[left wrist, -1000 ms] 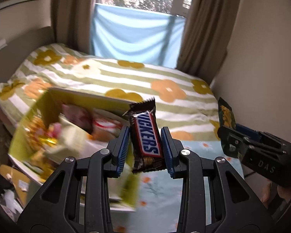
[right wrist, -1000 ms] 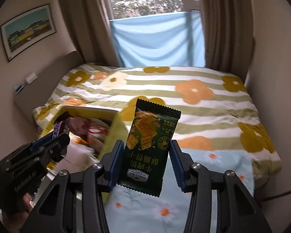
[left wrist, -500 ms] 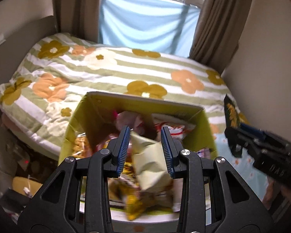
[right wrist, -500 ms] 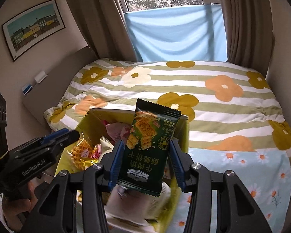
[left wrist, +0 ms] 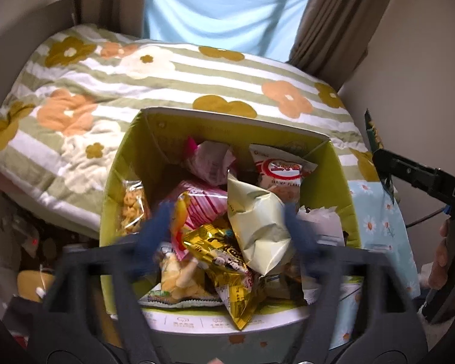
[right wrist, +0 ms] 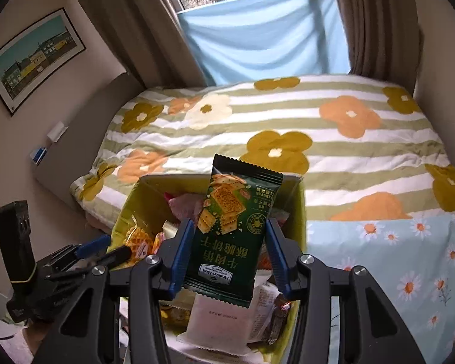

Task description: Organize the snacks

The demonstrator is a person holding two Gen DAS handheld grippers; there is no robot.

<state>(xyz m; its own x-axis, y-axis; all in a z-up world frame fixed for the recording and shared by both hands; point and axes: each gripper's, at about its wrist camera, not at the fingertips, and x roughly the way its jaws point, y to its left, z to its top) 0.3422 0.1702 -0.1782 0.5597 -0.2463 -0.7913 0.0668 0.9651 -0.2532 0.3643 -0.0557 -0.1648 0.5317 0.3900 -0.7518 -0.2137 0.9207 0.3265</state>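
Note:
A yellow-green cardboard box (left wrist: 130,163) full of snack packets stands in front of the bed; it also shows in the right wrist view (right wrist: 127,209). My left gripper (left wrist: 230,233) is blurred, open wide and empty, just above the box's packets; it appears at the left of the right wrist view (right wrist: 103,250). A pale green packet (left wrist: 257,221) and a gold packet (left wrist: 224,261) lie between its fingers. My right gripper (right wrist: 230,251) is shut on a dark green cracker packet (right wrist: 233,227), held upright over the box. That packet's edge shows in the left wrist view (left wrist: 376,139).
A bed with a striped flower quilt (right wrist: 333,139) lies behind the box. A light blue daisy cloth (right wrist: 409,257) covers the surface right of the box. A wall stands at the right (left wrist: 418,69). Clutter lies on the floor at the left (left wrist: 24,242).
My left gripper held a Snickers bar a second ago; the bar is gone from it and its jaws have opened wide over the box. Both grippers moved left over the box.

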